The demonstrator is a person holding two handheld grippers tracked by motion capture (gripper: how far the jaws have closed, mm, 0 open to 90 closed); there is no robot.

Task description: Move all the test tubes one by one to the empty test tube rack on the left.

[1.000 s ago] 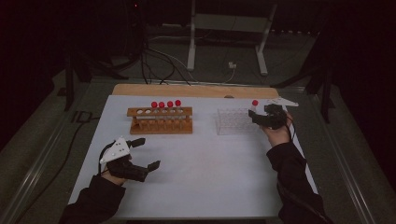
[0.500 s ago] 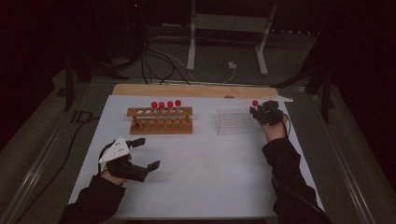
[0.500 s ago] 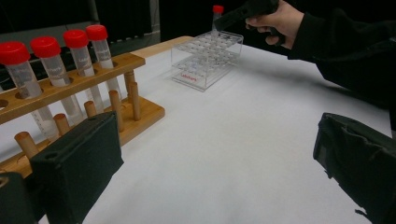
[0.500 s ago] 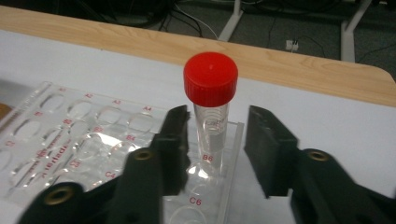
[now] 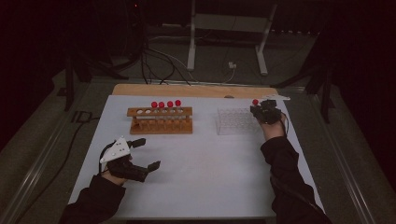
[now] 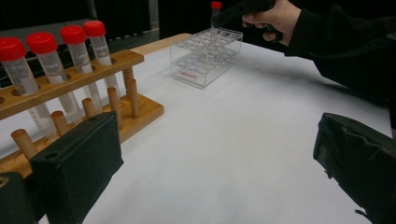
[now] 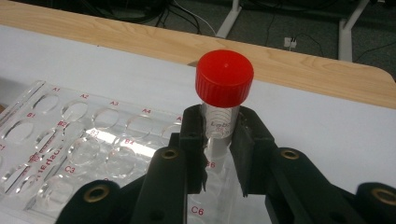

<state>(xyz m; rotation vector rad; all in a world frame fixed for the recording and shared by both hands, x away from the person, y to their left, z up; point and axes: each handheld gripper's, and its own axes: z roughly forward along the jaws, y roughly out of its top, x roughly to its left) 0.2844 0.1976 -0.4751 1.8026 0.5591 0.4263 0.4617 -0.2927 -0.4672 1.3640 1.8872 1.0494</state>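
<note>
On the left, the left tool [image 5: 142, 153] rests on the white desk [image 5: 210, 172] with its jaws wide apart and nothing between them. Behind it stands a wooden rack [image 5: 161, 120] with four red-capped tubes. Further right is a clear plastic rack [image 5: 237, 120]. At its right end, the right tool [image 7: 218, 140] has just closed its jaws on the tube [image 7: 223, 100], pinching it just below the red cap (a good spot, since the cap stops it slipping down). The tube looks light, stiff and smooth, maybe plastic. It seems to sit in a corner hole.
</note>
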